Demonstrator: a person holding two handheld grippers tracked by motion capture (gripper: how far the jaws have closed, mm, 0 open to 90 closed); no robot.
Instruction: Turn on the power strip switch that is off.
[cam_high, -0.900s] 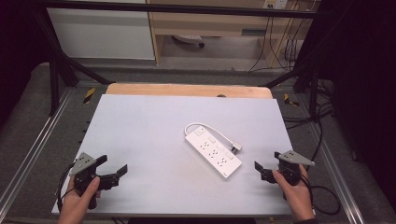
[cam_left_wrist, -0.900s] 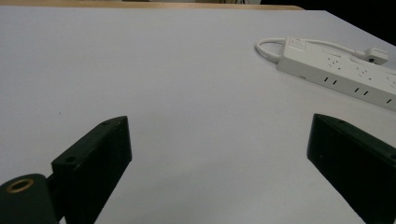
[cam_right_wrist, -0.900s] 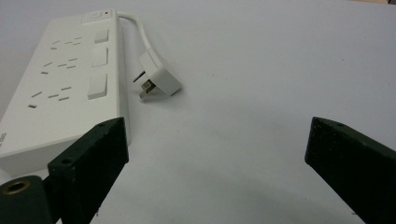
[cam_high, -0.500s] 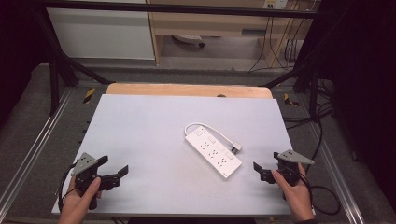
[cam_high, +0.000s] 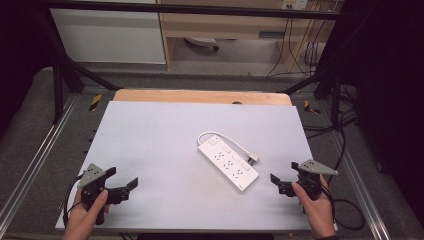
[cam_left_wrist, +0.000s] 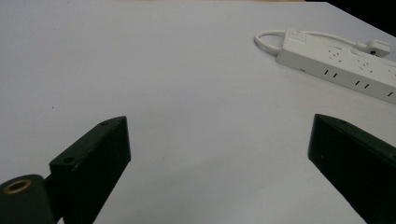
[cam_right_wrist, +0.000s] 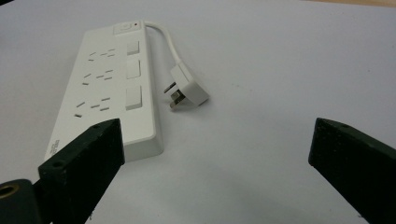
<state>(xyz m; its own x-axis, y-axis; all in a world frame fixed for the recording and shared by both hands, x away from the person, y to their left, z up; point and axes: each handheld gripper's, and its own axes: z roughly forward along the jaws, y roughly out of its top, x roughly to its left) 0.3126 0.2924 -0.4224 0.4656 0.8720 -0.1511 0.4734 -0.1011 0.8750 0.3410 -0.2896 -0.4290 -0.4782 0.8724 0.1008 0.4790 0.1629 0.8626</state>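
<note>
Both the left gripper (cam_high: 122, 189) and right gripper (cam_high: 281, 184) stand wide open, holding nothing. The power strip (cam_high: 228, 161) lies between them, nearer the right jaws; a one-sided push could skid it across the table (cam_high: 150, 140).

In the view along my left gripper (cam_left_wrist: 219, 154), the long white plastic power strip (cam_left_wrist: 336, 65) runs off the right edge, so its far end is cut away, and the outer part of my right-hand jaw is lost at the picture's corner. Along my right gripper (cam_right_wrist: 215, 158), my near jaw covers the strip's closest corner, and the small grey print there is too blurred to read. From above, the strip's socket holes are too small to count.
</note>
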